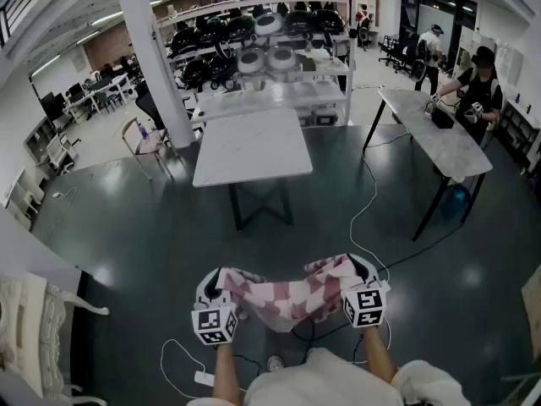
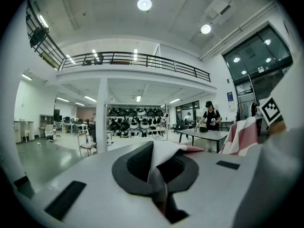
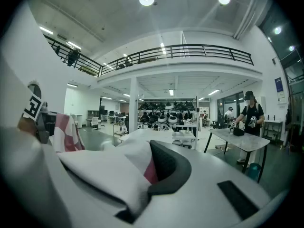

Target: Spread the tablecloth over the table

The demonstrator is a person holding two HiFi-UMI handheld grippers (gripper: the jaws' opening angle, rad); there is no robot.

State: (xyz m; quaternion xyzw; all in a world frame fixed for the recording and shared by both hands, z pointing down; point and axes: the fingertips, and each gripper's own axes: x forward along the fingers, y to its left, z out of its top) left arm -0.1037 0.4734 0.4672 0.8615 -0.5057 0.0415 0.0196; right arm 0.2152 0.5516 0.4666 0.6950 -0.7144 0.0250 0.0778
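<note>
Forearms reach in from the bottom edge of the head view, each hand carrying a gripper with a black-and-white marker cube. The left gripper (image 1: pixel 213 288) and right gripper (image 1: pixel 362 276) are held level and apart at the same height, and a pink-and-white checked tablecloth (image 1: pixel 292 294) hangs bunched and sagging between them, in the air above a dark glossy floor (image 1: pixel 127 227). The white bench (image 1: pixel 252 146) it is meant for stands well ahead, bare, with open floor in between. Likely trouble starts with the walk. A white cable (image 1: pixel 363 201) snakes across the floor from near the person's feet toward the bench and could catch a foot. The cloth is crumpled rather than stretched, so if it is cast from here it may land folded or crooked. Each grip looks to take only an edge, so a brisk shake could pull a corner free. A second bench (image 1: pixel 439 138) at the right, where another person (image 1: pixel 478 91) is working, leaves a narrower passage on that side. In the left gripper view the dark fingers (image 2: pixel 135 163) are clenched, with a white fold of the cloth pinched between them. In the right gripper view the fingers (image 3: pixel 166 167) are likewise pressed together on a thick wad of white and pink fabric.
</note>
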